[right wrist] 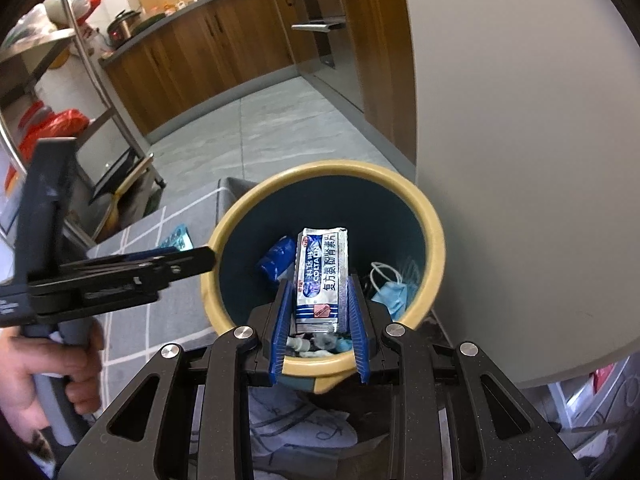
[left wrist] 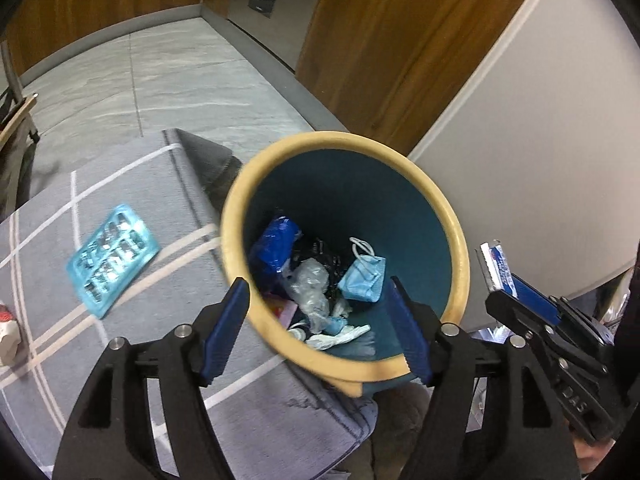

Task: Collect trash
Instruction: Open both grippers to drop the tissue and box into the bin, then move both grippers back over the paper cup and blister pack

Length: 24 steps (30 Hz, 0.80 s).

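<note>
Holding a flat blue-and-white foil medicine sachet [right wrist: 321,278] between its blue pads, the right gripper [right wrist: 320,316] is clenched on the lower half of the packet, which stands upright in the centre of the right wrist view, over the mouth of the round dark-teal waste bin with a cream rim [right wrist: 434,240]. I judge the sachet to be very light, thin and a little slippery, stiff enough to stay upright but easy to crease; the grip across its flat faces near the bottom edge looks suitable, and it should fall freely when let go.

The left gripper [left wrist: 320,320] is spread wide and holds nothing, hovering at the lower middle of its frame over the near rim of the bin.

Only the left wrist view shows clearly the light-blue plastic blister tray [left wrist: 112,260] lying on the grey carpet with white lines [left wrist: 48,320] at the left of the frame, apparently the next piece of trash; it also shows the bin's contents better, such as a crumpled blue face mask [left wrist: 364,278]. Only the right wrist view lets me read the sachet's printed face.
</note>
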Each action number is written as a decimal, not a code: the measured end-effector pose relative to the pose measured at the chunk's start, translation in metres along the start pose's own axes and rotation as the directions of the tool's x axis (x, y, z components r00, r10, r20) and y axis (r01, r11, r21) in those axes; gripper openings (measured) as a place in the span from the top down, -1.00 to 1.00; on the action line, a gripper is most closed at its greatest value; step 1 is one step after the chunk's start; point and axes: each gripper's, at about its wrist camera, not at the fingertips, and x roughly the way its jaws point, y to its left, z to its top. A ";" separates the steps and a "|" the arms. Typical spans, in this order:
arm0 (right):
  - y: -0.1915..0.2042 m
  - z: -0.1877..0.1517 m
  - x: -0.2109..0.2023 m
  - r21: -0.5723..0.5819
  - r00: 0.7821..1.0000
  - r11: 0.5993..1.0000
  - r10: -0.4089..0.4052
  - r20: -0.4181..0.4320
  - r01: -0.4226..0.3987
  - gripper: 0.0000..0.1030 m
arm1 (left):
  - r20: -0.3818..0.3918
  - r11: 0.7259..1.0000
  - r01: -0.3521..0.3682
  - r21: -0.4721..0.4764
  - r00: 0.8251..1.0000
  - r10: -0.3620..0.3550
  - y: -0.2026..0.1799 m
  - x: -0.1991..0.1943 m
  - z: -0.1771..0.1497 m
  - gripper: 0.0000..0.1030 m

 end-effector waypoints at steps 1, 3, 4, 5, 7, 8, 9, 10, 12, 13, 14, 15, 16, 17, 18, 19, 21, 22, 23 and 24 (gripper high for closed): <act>0.003 0.001 0.003 -0.010 1.000 1.000 -0.002 -0.006 0.002 0.43 | 0.002 1.000 -0.004 -0.004 1.000 0.004 0.003 -0.003 -0.002 -0.37; 0.008 0.002 0.011 -0.030 1.000 1.000 -0.008 -0.020 0.007 0.43 | 0.005 1.000 -0.010 -0.014 1.000 0.011 0.011 -0.007 -0.004 -0.38; 0.010 0.002 0.014 -0.037 1.000 0.999 -0.010 -0.028 0.009 0.43 | 0.007 1.000 -0.015 -0.018 1.000 0.015 0.015 -0.009 -0.005 -0.38; 0.011 0.002 0.017 -0.042 0.999 0.999 -0.013 -0.033 0.011 0.43 | 0.008 1.000 -0.019 -0.024 1.000 0.019 0.019 -0.011 -0.006 -0.39; 0.016 0.003 0.023 -0.056 0.999 0.998 -0.018 -0.051 0.015 0.43 | 0.011 0.999 -0.026 -0.040 1.000 0.027 0.029 -0.016 -0.009 -0.39; 0.017 0.003 0.026 -0.060 0.998 0.998 -0.021 -0.056 0.017 0.42 | 0.013 0.998 -0.030 -0.048 0.999 0.031 0.032 -0.018 -0.011 -0.39; 0.019 0.003 0.028 -0.065 0.998 0.998 -0.025 -0.062 0.021 0.42 | 0.014 0.998 -0.035 -0.057 0.999 0.036 0.038 -0.020 -0.012 -0.39; 0.022 0.004 0.031 -0.073 0.997 0.997 -0.031 -0.067 0.026 0.42 | 0.015 0.997 -0.038 -0.065 0.999 0.039 0.042 -0.022 -0.014 -0.39; 0.026 0.004 0.036 -0.084 0.996 0.996 -0.042 -0.072 0.036 0.33 | 0.019 0.996 -0.044 -0.079 0.999 0.046 0.052 -0.028 -0.018 -0.39; 0.027 0.004 0.036 -0.085 0.996 0.996 -0.048 -0.072 0.042 0.27 | 0.021 0.995 -0.049 -0.086 0.998 0.051 0.057 -0.031 -0.019 -0.39; 0.027 0.003 0.037 -0.081 0.996 0.996 -0.048 -0.070 0.042 0.19 | 0.023 0.994 -0.053 -0.093 0.998 0.055 0.062 -0.034 -0.021 -0.39; 0.028 0.004 0.037 -0.081 0.996 0.996 -0.047 -0.072 0.042 0.17 | 0.026 0.993 -0.058 -0.101 0.998 0.060 0.067 -0.037 -0.023 -0.39; 0.030 0.004 0.037 -0.081 0.996 0.996 -0.046 -0.071 0.040 0.17 | 0.029 0.992 -0.064 -0.111 0.997 0.068 0.073 -0.041 -0.025 -0.39; 0.032 0.004 0.036 -0.083 0.997 0.996 -0.043 -0.067 0.038 0.16 | 0.033 0.990 -0.071 -0.120 0.997 0.075 0.078 -0.044 -0.027 -0.39; 0.034 0.004 0.035 -0.085 0.997 0.996 -0.041 -0.064 0.036 0.16 | 0.036 0.989 -0.075 -0.126 0.996 0.081 0.082 -0.047 -0.028 -0.40; 0.037 0.005 0.034 -0.087 0.998 0.996 -0.036 -0.060 0.031 0.15 | 0.039 0.988 -0.082 -0.131 0.995 0.087 0.086 -0.050 -0.030 -0.40; 0.043 0.004 0.031 -0.093 0.998 0.995 -0.025 -0.052 0.020 0.13 | 0.046 0.985 -0.101 -0.143 0.993 0.109 0.096 -0.058 -0.034 -0.44; 0.047 0.005 0.029 -0.098 0.999 0.995 -0.017 -0.047 0.012 0.12 | 0.049 0.983 -0.110 -0.148 0.992 0.118 0.100 -0.061 -0.036 -0.47; 0.050 0.006 0.027 -0.101 0.999 0.995 -0.007 -0.042 0.003 0.10 | 0.054 0.980 -0.123 -0.154 0.990 0.133 0.105 -0.065 -0.038 -0.51; 0.054 0.006 0.026 -0.104 0.999 0.995 0.002 -0.038 -0.006 0.08 | 0.058 0.978 -0.138 -0.160 0.987 0.148 0.110 -0.069 -0.039 -0.53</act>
